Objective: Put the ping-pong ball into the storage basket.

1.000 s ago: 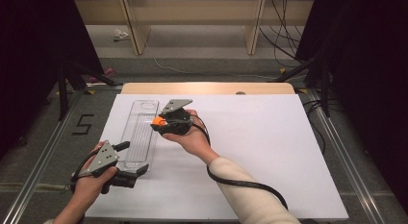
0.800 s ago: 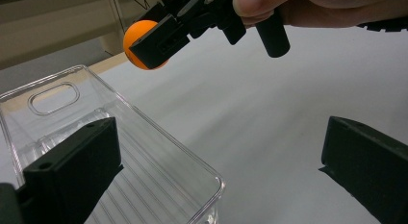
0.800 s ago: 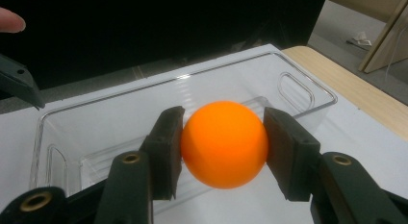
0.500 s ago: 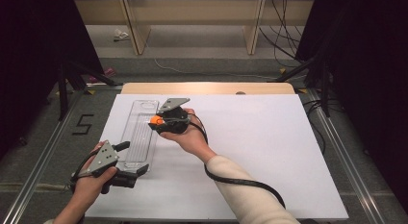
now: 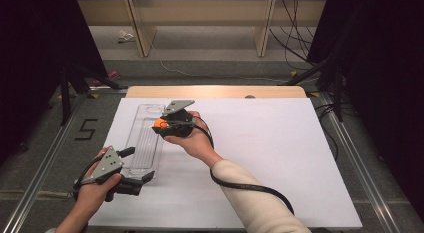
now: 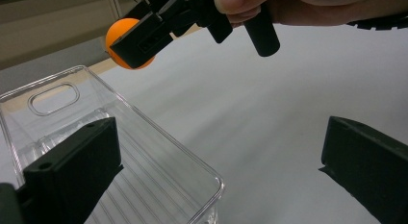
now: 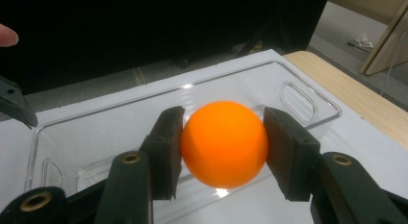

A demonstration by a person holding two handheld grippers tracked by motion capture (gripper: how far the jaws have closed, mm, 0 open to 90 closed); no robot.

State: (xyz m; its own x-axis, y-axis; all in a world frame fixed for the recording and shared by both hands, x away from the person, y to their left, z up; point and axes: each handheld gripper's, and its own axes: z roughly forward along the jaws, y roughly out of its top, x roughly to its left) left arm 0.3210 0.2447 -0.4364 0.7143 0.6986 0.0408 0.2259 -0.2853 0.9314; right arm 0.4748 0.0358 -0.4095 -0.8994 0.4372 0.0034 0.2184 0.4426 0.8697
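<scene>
An orange ball is pinched between the two black pads of my right gripper, which is shut on it. In the high view that gripper holds the ball over the far part of a clear plastic tray lying lengthwise on the white sheet. The tray lies just below the ball. My left gripper rests at the tray's near end with its jaws wide apart and the tray's corner between them. In the left gripper view, the ball hangs above the tray's far end.
A white sheet covers the table, with a wooden edge at the back. Beyond it are shelf legs and cables on the floor. Metal rails run along both sides. The right half of the sheet is bare.
My right gripper with the ball has shifted slightly to the left, over the tray. The left gripper has stayed where it was.
</scene>
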